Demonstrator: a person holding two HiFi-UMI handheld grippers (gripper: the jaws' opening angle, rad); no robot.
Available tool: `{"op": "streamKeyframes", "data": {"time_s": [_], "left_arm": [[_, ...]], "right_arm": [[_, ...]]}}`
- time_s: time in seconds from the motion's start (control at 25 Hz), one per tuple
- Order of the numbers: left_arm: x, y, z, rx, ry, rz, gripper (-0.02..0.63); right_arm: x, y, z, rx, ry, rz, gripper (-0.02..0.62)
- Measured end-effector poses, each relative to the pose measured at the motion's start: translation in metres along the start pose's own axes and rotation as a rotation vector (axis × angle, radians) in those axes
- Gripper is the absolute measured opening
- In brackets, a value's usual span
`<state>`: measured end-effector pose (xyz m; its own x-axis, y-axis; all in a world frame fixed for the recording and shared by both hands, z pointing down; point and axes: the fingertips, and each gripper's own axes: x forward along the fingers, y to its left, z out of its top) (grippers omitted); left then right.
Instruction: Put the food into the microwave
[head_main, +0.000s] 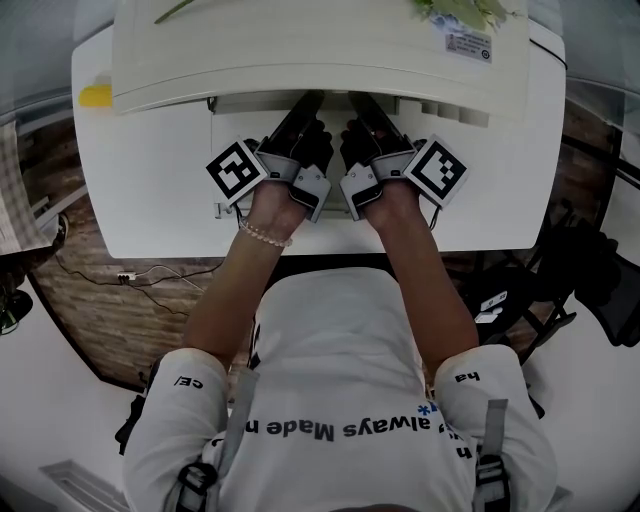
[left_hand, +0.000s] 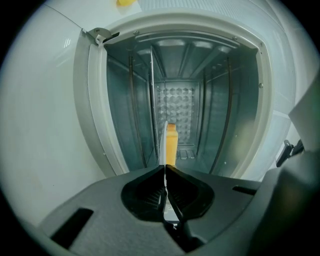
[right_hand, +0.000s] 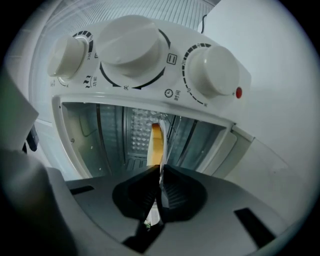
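Shirt (head_main: 340, 340) print "always Made", microwave (left_hand: 95, 100) open

The microwave (head_main: 300, 50) stands on the worktop (head_main: 140, 200), mouth toward the person (head_main: 340, 400). At that mouth the left tongs (left_hand: 165, 169) and the right tongs (right_hand: 159, 170) sit side by side, both clamped on the near rim of what seems a plate (left_hand: 163, 142); the food (left_hand: 171, 145) lies on it, inside the cavity.

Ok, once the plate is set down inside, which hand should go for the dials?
Probably right. The dials fill the right gripper view, just beside the microwave opening, and don't show in the left gripper view. Both grippers are shut on the plate edge, so it must release first.
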<state>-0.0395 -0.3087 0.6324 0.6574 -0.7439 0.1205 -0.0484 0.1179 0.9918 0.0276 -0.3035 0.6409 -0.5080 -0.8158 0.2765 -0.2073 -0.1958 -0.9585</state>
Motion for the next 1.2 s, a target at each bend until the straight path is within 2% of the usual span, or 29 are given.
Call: {"op": "streamKeyframes", "data": {"time_s": [0.32, 0.52, 0.6, 0.64, 0.72, 0.96, 1.08, 1.2], "left_arm": [[0.000, -0.006, 0.001, 0.015, -0.013, 0.001, 0.018], [0.003, -0.009, 0.002, 0.023, -0.005, -0.004, 0.020], [0.003, -0.012, 0.002, 0.026, 0.000, -0.009, 0.026], [0.001, -0.014, 0.001, 0.030, 0.001, -0.007, 0.056], [-0.006, -0.015, -0.001, 0.038, 0.000, 0.006, 0.103], [-0.036, -0.029, -0.011, 0.066, -0.019, 0.032, 0.103], [-0.050, -0.043, -0.014, 0.122, -0.023, 0.042, 0.103], [-0.065, -0.054, -0.015, 0.259, -0.010, 0.085, 0.090]], "right_arm": [[0.001, 0.005, 0.000, 0.019, -0.011, 0.016, 0.026], [0.004, 0.010, 0.004, -0.004, -0.021, 0.033, 0.028], [0.003, 0.012, 0.008, -0.027, -0.029, 0.026, 0.099], [0.001, 0.012, 0.009, -0.038, -0.030, 0.016, 0.115], [-0.006, 0.010, 0.010, -0.058, -0.023, -0.003, 0.120], [-0.034, 0.016, 0.009, -0.143, 0.026, -0.018, 0.118], [-0.050, 0.032, 0.006, -0.190, 0.045, 0.002, 0.116], [-0.068, 0.054, 0.005, -0.257, 0.059, 0.029, 0.098]]}}
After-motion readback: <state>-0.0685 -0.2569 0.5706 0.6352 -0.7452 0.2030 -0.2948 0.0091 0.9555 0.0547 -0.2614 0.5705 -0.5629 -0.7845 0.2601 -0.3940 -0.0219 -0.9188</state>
